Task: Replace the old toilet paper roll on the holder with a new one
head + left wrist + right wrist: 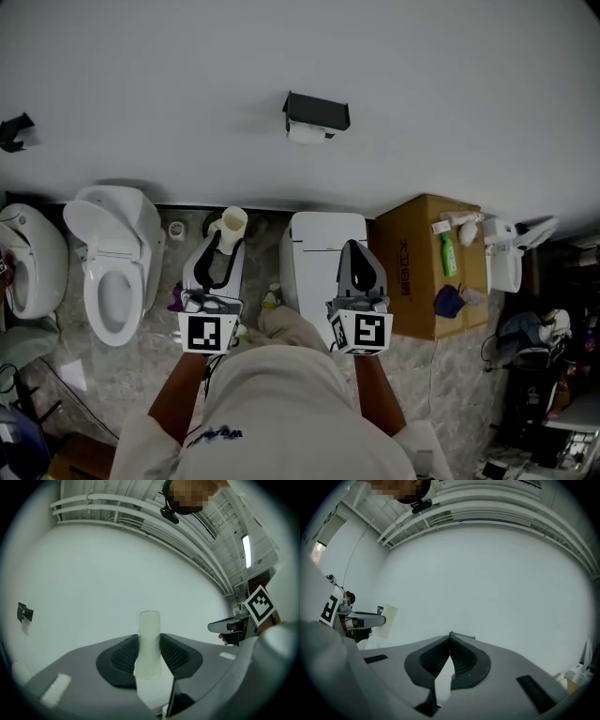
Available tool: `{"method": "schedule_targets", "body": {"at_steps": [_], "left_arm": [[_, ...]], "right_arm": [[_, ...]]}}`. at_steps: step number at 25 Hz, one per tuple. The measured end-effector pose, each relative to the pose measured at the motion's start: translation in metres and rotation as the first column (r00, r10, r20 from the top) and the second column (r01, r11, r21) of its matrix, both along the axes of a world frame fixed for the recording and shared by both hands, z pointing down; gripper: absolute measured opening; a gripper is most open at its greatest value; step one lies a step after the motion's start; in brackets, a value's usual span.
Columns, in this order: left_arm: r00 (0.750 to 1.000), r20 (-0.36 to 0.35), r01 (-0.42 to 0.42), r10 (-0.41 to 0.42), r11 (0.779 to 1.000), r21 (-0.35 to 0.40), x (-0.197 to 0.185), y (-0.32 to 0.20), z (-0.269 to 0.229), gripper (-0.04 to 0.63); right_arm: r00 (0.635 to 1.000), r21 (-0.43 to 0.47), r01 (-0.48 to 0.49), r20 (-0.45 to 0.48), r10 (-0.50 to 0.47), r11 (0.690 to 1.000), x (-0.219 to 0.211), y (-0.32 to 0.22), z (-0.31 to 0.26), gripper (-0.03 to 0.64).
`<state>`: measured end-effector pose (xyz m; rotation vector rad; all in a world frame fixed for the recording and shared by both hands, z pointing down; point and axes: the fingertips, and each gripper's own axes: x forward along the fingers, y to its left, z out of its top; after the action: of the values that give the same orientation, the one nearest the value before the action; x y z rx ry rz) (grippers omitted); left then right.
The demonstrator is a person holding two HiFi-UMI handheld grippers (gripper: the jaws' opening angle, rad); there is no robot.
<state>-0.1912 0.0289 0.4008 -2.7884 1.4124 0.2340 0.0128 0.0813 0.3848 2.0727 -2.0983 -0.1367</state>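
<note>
**A:** What is seen nearest, in the head view?

**B:** Two bare forearms are seen, and a gripper is held in each hand. The left gripper (223, 246) is pointed toward the wall, and so is the right gripper (358, 251).

**A:** How are the left jaws set?

**B:** They are held partly apart and pinched on a pale cardboard tube (149, 634). In the left gripper view the tube is shown upright between the ribbed pads, with its open top end raised above them.

**A:** And the right jaws?

**B:** They are pressed together at the tips in the right gripper view. Nothing is gripped between them.

**A:** What is found beyond the grippers?

**B:** An open white toilet (112, 272) is seen on the stone floor to the left. A white closed fixture (323, 246) is placed between the two grippers. A cardboard box (412, 281) is set to the right, and a green bottle (448, 255) is laid on top of it.

**A:** Where is the holder?

**B:** A black toilet paper holder (317, 109) is mounted on the white wall (450, 103), well apart from both grippers. A white roll (307, 134) is seen just under its cover. How much paper is left on it cannot be told.
</note>
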Motion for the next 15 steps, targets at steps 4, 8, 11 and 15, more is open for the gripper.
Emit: {"method": "schedule_targets", "body": {"at_steps": [4, 8, 11, 15], "left_arm": [[1.0, -0.019, 0.003, -0.003, 1.0, 0.02, 0.011, 0.017, -0.005, 0.15], [1.0, 0.013, 0.009, -0.008, 1.0, -0.004, 0.017, 0.032, 0.0, 0.15], [0.999, 0.046, 0.021, -0.02, 1.0, -0.001, 0.024, 0.038, -0.001, 0.15], [0.996, 0.074, 0.054, -0.056, 0.998, 0.023, 0.034, 0.048, -0.007, 0.15]], "right_arm": [[0.999, 0.032, 0.007, 0.035, -0.009, 0.999, 0.009, 0.013, -0.005, 0.003], [0.995, 0.025, 0.016, 0.097, -0.018, 1.0, 0.018, 0.024, -0.001, 0.003], [0.992, 0.023, 0.025, 0.125, -0.028, 0.999, 0.03, 0.033, -0.001, 0.003], [0.991, 0.027, 0.051, 0.126, -0.054, 0.998, 0.044, 0.046, -0.005, 0.003]]}}
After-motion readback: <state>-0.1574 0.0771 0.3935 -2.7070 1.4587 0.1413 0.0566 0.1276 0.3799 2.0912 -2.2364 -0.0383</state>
